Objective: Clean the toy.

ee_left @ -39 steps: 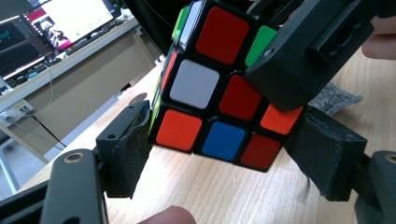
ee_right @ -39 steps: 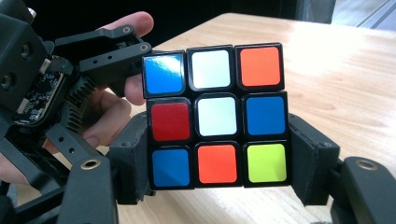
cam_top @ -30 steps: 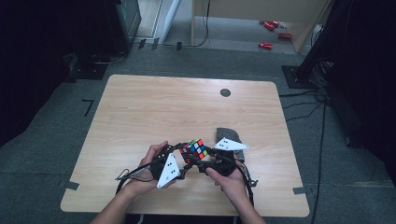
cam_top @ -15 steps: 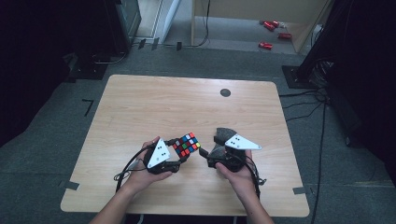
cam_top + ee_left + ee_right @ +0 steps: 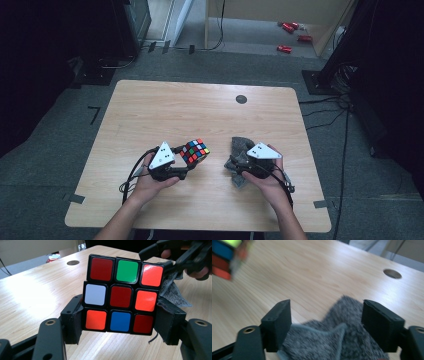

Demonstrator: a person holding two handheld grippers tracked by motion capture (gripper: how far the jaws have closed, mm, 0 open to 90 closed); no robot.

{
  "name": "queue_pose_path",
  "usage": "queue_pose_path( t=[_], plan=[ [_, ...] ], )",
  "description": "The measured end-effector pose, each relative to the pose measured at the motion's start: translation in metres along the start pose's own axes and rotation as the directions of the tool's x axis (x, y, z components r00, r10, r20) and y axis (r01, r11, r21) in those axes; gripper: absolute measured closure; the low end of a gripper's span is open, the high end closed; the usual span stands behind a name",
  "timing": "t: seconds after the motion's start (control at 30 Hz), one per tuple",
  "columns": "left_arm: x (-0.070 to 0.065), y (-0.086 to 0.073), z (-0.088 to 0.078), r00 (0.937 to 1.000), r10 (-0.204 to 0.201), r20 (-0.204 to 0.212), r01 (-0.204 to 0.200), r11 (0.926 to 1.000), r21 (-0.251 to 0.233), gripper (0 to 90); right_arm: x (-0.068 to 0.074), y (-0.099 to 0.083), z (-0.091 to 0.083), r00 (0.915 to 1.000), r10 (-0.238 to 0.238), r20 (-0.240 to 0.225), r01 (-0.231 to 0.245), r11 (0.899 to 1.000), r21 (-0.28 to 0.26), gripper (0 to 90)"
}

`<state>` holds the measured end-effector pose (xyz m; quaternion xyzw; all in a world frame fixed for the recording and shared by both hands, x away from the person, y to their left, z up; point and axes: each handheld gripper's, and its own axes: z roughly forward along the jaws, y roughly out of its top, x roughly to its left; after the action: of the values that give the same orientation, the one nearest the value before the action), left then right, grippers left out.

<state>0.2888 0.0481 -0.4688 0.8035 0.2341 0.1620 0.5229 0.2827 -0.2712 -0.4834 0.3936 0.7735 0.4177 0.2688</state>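
Note:
A scrambled Rubik's cube [image 5: 195,150] is held off the table, my left gripper [image 5: 191,159] shut on it from both sides. In the left gripper view the cube [image 5: 121,293] shows a red, green, orange, white and blue face, with the pads [image 5: 75,320] pressed on its lower row. To the right, my right gripper [image 5: 234,164] stands open over a crumpled grey cloth [image 5: 240,145]. Its jaws have just been opening. In the right gripper view the cloth [image 5: 332,340] lies loose between the jaws of the right gripper [image 5: 327,317].
The wooden table [image 5: 200,110] has a round cable hole [image 5: 241,99] at the far right. Cables trail from both grippers toward the near edge. Small red objects [image 5: 287,27] lie on the floor beyond the table.
The two hands have drawn apart: the left gripper carried the cube to the left, and the right gripper moved right and down with the cloth. Its jaws now stand wider.

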Motion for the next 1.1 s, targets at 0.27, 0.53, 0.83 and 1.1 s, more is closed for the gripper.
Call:
queue_pose_path(
  t=[0.27, 0.53, 0.83, 1.1],
  plan=[
    [-0.001, 0.0, 0.001, 1.0, 0.007, 0.002, -0.007, 0.9999, 0.011, 34.3, -0.007, -0.019, 0.013, 1.0, 0.006, -0.002, -0.006, 0.992, 0.127, 28.1],
    [0.0, 0.0, 0.0, 0.9996, -0.016, 0.024, 0.016, 0.9999, 0.0, 34.4, -0.01, -0.034, 0.018, 0.9963, 0.082, -0.028, -0.077, 0.987, 0.139, 53.9],
    [0.001, 0.0, 0.001, 0.9975, -0.051, 0.049, 0.052, 0.9987, -0.005, 34.3, -0.003, -0.023, 0.015, 0.9959, 0.078, -0.045, -0.069, 0.982, 0.174, 70.8],
    [-0.009, 0.001, 0.005, 0.9991, 0.017, 0.04, -0.018, 0.9998, 0.003, 34.3, 0.025, 0.022, -0.018, 0.9808, 0.103, -0.166, -0.115, 0.991, -0.066, 70.5]
  ],
)
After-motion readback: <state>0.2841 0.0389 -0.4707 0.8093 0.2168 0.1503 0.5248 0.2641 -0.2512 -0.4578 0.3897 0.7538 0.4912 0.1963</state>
